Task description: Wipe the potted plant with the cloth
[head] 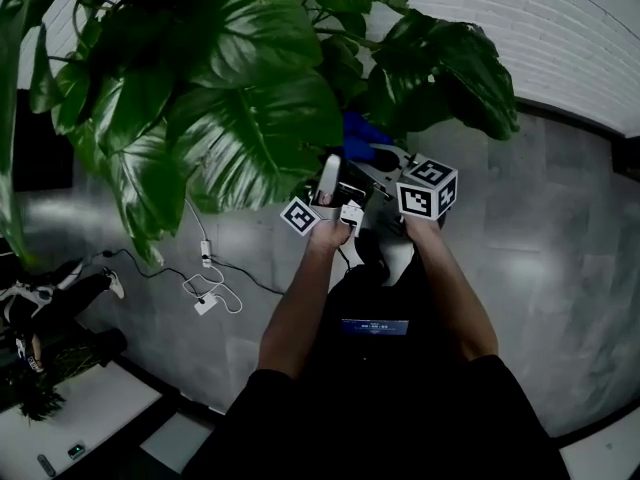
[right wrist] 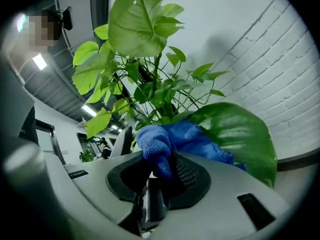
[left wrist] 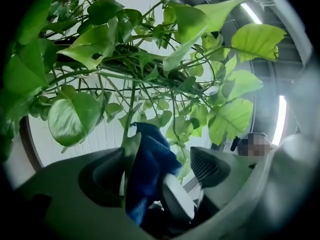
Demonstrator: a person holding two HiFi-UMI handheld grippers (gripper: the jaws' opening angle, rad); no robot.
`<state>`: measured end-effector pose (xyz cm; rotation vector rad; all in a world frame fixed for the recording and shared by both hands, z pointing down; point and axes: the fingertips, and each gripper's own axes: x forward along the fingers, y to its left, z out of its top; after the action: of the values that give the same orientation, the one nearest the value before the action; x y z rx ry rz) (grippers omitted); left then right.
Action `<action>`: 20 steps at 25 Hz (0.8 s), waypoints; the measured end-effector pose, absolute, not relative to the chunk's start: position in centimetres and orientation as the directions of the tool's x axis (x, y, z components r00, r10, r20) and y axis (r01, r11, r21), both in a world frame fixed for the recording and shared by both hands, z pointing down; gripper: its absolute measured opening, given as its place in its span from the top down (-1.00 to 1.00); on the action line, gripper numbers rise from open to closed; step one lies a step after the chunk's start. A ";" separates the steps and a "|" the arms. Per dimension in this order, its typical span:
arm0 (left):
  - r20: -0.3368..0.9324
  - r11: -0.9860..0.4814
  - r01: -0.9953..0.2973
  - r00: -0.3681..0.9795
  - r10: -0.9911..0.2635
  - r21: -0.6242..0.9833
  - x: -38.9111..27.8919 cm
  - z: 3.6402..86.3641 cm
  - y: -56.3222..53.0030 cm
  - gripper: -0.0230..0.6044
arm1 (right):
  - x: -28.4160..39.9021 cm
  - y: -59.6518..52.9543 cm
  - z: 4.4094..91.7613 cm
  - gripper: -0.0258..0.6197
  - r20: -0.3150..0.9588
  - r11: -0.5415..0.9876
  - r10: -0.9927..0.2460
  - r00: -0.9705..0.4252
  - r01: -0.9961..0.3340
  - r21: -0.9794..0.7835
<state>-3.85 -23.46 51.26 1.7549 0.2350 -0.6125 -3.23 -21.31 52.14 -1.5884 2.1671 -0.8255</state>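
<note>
The plant (head: 250, 88) fills the upper left of the head view, its broad leaves hanging over a grey floor (head: 540, 248) before a white brick wall (head: 560, 28). Both grippers are raised together into the foliage. The right gripper (right wrist: 162, 171) has its jaws closed on a fold of the blue cloth (right wrist: 190, 136), which bunches up above them and presses against a large dark leaf (right wrist: 240, 134) just to its right. The left gripper (left wrist: 155, 166) has its jaws wide apart and clamps nothing; between them stand a narrow leaf (left wrist: 131, 149) beside its left jaw, the cloth, and a white jaw of the right gripper. A white cable (head: 205, 278) lies on the floor.
</note>
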 end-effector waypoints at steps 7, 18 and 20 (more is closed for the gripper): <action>-0.516 -0.280 0.461 0.840 -0.166 0.842 -4.4 52.0 -23.6 -0.39 | -5.9 -15.6 54.2 0.63 0.116 0.219 -0.915 -0.387 -0.716 -0.663; -0.486 -0.258 0.431 0.848 -0.212 0.865 -3.5 54.1 -23.9 -0.39 | 4.2 -10.1 45.6 0.63 -0.119 0.098 -0.992 -0.031 -0.789 -0.607; -0.476 -0.249 0.424 0.853 -0.214 0.871 -3.2 54.6 -23.6 -0.39 | 6.9 -11.5 44.9 0.63 -0.125 0.047 -0.992 0.030 -0.819 -0.572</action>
<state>-3.16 -23.60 54.58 1.7222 0.1625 -0.6053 6.90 -11.52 44.94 -1.8151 1.8327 -0.4540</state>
